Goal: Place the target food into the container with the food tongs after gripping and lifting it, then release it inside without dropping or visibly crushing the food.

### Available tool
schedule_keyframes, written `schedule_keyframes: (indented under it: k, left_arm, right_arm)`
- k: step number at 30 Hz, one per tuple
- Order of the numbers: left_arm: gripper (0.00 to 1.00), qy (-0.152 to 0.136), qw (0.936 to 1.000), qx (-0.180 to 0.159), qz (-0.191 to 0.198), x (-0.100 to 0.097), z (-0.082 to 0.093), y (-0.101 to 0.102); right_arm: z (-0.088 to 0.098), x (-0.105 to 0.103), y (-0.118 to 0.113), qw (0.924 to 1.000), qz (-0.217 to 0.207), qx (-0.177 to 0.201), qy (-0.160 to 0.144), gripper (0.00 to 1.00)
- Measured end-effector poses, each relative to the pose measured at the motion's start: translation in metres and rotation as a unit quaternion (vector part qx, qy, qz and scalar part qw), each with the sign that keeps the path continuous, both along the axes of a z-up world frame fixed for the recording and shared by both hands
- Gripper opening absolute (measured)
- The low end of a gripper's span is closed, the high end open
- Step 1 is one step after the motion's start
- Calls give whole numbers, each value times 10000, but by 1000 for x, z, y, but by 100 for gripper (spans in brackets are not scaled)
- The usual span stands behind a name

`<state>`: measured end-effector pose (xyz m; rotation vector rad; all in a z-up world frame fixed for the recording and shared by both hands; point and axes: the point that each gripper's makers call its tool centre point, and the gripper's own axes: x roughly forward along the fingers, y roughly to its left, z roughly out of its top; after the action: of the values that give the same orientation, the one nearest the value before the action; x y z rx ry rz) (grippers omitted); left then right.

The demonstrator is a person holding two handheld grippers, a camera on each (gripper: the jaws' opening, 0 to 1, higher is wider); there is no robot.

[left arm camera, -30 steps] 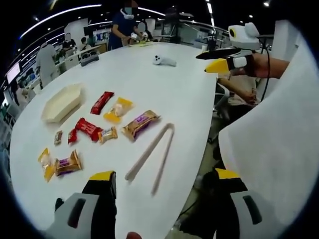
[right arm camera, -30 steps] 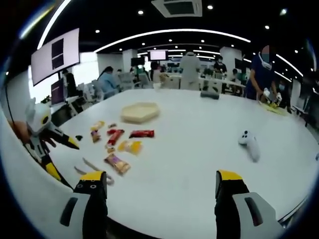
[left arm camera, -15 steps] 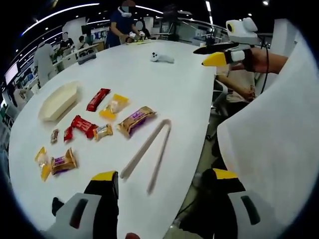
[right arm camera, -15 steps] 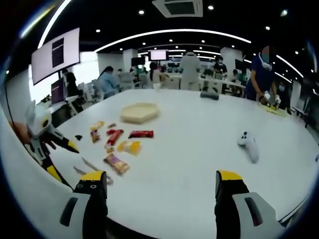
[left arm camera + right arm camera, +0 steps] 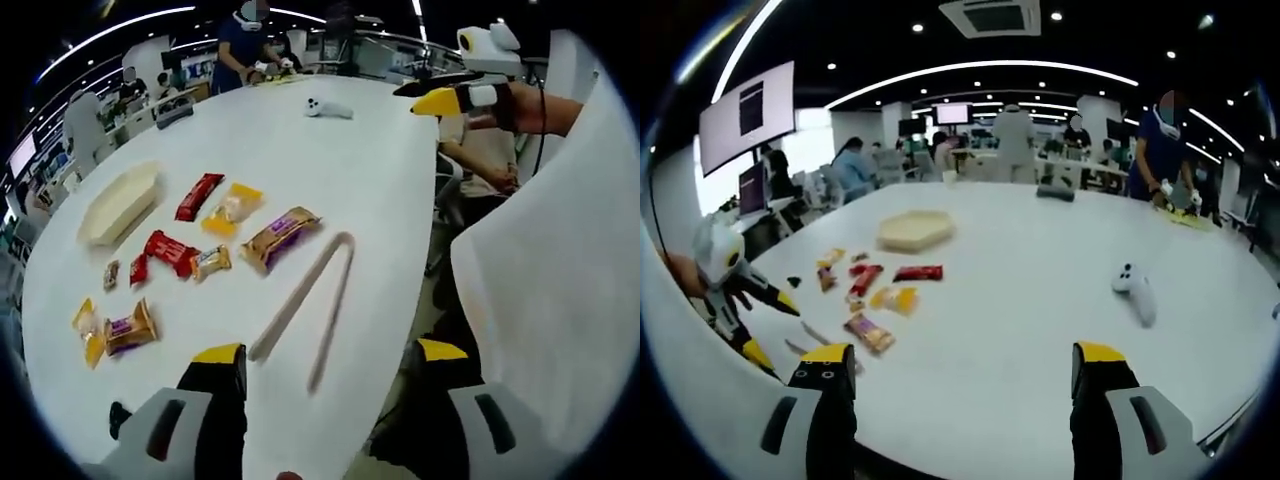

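A: Anything changed over the last second on the table?

B: Hardly; only the cameras drifted. Tray beyond the tongs, snack packets between them.

A: Grippers?

B: Left gripper and right gripper both gape wide, empty. Tongs untouched, so nothing's begun.

On the table: tongs near the front edge, snack packets to their left, tray beyond the packets at far left, controller at the far end. In the right gripper view, tray behind packets, controller well right.
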<state>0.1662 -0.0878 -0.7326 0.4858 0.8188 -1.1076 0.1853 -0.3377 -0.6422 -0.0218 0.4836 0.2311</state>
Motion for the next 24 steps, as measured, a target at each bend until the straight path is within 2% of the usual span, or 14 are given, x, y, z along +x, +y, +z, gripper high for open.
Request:
schedule_keyframes:
  k: [3,12,15,24]
  left_arm:
    - [64,20,10000,17,3,0,-1,0]
    - [65,-140,9998,163,-18,1,-4,4]
    - [62,-187,9995,262,10,3,-6,8]
    - [59,-191,9995,249,75,0,-6,9]
  right_arm:
    - [0,-1,0,10000,-8,1,5,90]
    - [-2,-4,0,10000,-36,56,22,90]
    - [-1,-4,0,10000,-34,49,23,90]
    - [-1,-7,0,10000,-19,39,-1,89]
